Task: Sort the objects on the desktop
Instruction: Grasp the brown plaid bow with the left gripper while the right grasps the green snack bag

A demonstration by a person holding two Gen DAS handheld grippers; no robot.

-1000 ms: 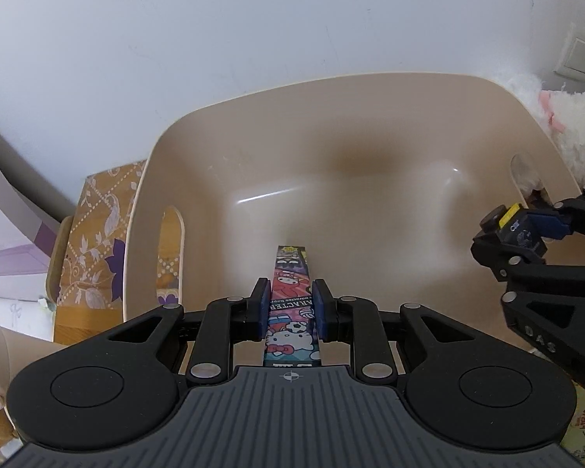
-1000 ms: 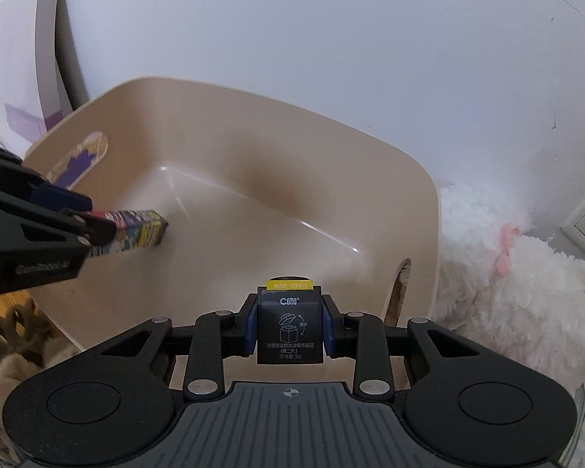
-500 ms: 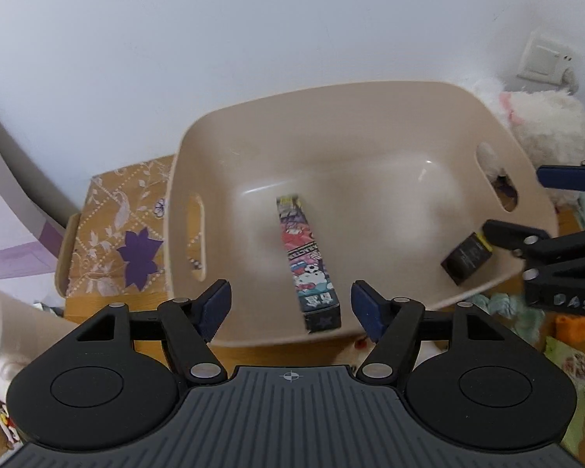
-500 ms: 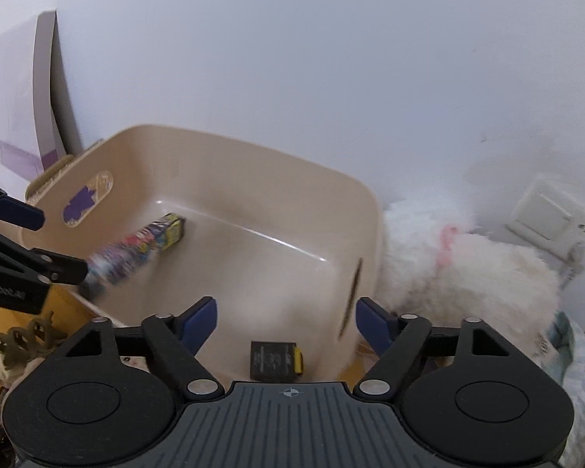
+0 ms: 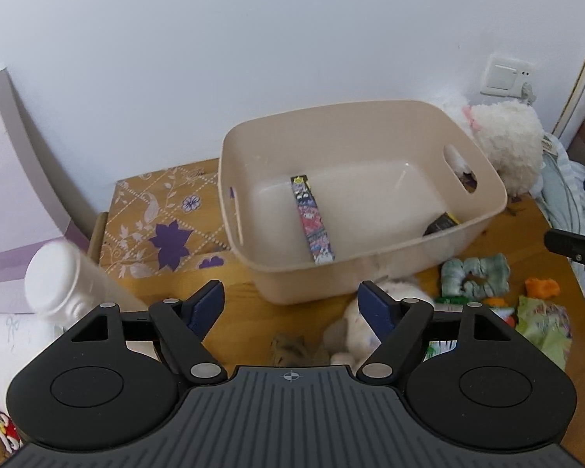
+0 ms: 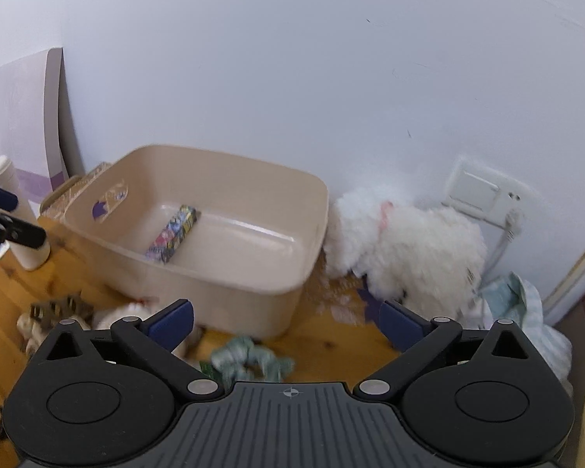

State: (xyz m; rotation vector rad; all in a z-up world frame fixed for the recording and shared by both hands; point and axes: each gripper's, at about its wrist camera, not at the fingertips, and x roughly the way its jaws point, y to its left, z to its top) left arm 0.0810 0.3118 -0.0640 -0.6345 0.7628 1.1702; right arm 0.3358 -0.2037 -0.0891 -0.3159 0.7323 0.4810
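My left claw and right claw have just spread wide, empty. The strip box and black box lie in the bin beyond them. The bin sits on a wooden table against a white wall.

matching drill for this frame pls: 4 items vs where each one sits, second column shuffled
1. cartoon-print long box
2. white bottle
3. green scrunchie
4. white plush toy

A. on the desk to the right of the beige bin, against the wall
B. on the desk in front of the bin
C. inside the bin
D. on the desk to the left of the bin

Pairs: 1-C, 2-D, 3-B, 4-A
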